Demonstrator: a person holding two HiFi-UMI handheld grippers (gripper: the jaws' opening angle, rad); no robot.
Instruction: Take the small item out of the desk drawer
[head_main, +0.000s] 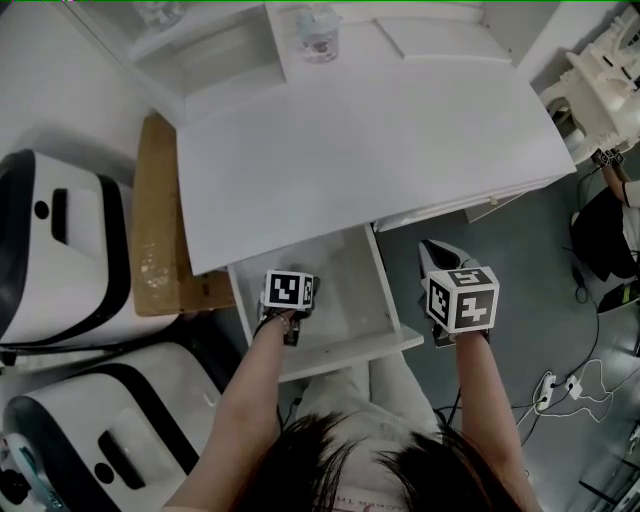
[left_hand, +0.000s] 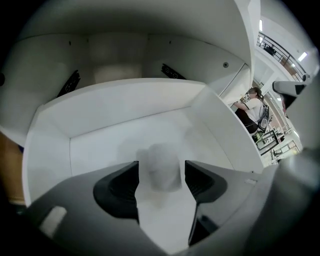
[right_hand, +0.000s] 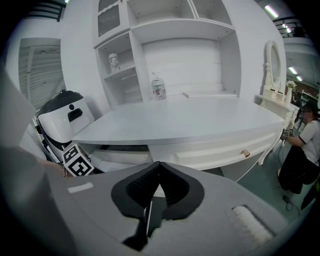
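Two grippers worked at a white desk. The left gripper (left_hand: 161, 175) pointed steeply down into the open drawer (head_main: 384, 290), its jaws spread to either side of the item (left_hand: 160, 160), a small, pale, blurred cylinder standing on the drawer floor. No squeeze on it was visible. The right gripper (right_hand: 159, 170) hung just outside the drawer's right wall, jaws pressed together on nothing and aimed toward the desk (head_main: 370, 140).

By the look of it, the drawer was already open and the reach was all but made. Closing on the item and lifting it clear were still to do.

Nothing else showed in the drawer. The neighbouring drawer (right_hand: 220, 150), with its small knob, was shut. A clear jar (head_main: 318, 38) stood at the desk's back, its contents unclear.
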